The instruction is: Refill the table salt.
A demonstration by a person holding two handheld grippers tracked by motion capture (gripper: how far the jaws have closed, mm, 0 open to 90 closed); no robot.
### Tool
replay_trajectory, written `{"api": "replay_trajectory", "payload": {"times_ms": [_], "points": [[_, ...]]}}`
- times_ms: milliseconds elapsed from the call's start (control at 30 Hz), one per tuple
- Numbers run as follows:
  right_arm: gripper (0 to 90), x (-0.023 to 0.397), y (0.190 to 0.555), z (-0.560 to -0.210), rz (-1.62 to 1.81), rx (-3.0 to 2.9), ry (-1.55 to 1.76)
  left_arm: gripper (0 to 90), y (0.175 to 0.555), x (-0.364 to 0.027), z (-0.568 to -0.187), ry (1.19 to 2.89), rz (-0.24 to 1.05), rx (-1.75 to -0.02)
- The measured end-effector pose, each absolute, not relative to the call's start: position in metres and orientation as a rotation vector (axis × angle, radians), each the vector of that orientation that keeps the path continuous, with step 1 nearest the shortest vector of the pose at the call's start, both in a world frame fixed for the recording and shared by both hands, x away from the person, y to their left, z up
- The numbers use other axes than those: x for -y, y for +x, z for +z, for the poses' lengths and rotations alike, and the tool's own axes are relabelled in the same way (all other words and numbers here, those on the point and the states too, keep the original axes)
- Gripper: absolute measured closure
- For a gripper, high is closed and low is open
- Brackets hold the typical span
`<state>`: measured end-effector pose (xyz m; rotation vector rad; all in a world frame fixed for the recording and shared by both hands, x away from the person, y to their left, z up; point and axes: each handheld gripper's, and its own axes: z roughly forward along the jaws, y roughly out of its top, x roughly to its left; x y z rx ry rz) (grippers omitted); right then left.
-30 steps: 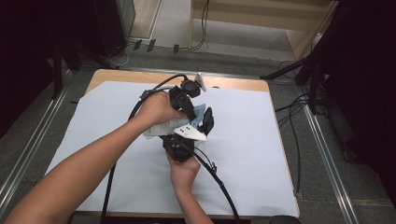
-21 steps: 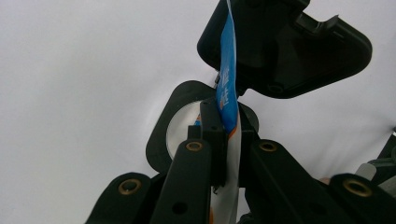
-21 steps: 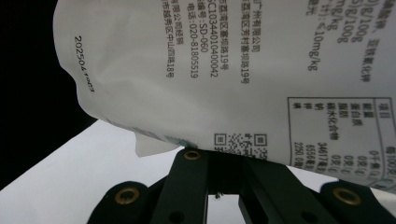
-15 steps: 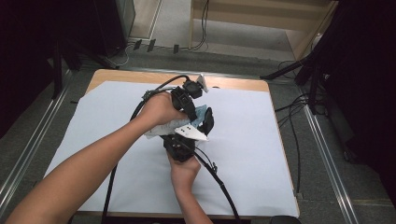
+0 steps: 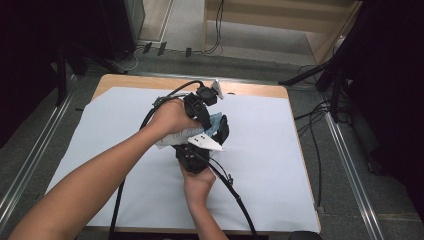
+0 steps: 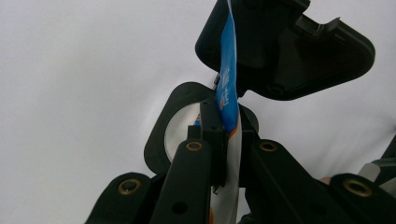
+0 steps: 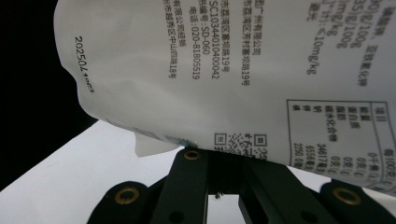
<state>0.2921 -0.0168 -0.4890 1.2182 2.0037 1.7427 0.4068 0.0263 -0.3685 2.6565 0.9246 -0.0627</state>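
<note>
Where the two grippers meet above the middle of the table, each is clamped on the same packet. The left gripper [image 6: 223,135] has its black jaws pressed together on the packet's [image 6: 228,88] thin blue-and-white edge, which runs upward past the other gripper's black body. The right gripper [image 7: 223,161] has its jaws closed on the lower edge of the packet's white printed face, which carries a table, a code square and a date stamp. In the high view the packet [image 5: 212,125] hangs between both hands, above the white sheet [image 5: 270,150] covering the wooden table [image 5: 250,90].
</note>
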Motion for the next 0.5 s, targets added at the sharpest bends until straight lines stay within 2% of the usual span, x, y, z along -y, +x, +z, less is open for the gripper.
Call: {"api": "replay_trajectory", "payload": {"times_ms": [500], "points": [[90.0, 0.0199, 0.2921, -0.4889, 1.724, -2.018, 1.187, 89.5, 0.4054, -0.0287, -0.3673, 2.633, -0.049, -0.917]]}}
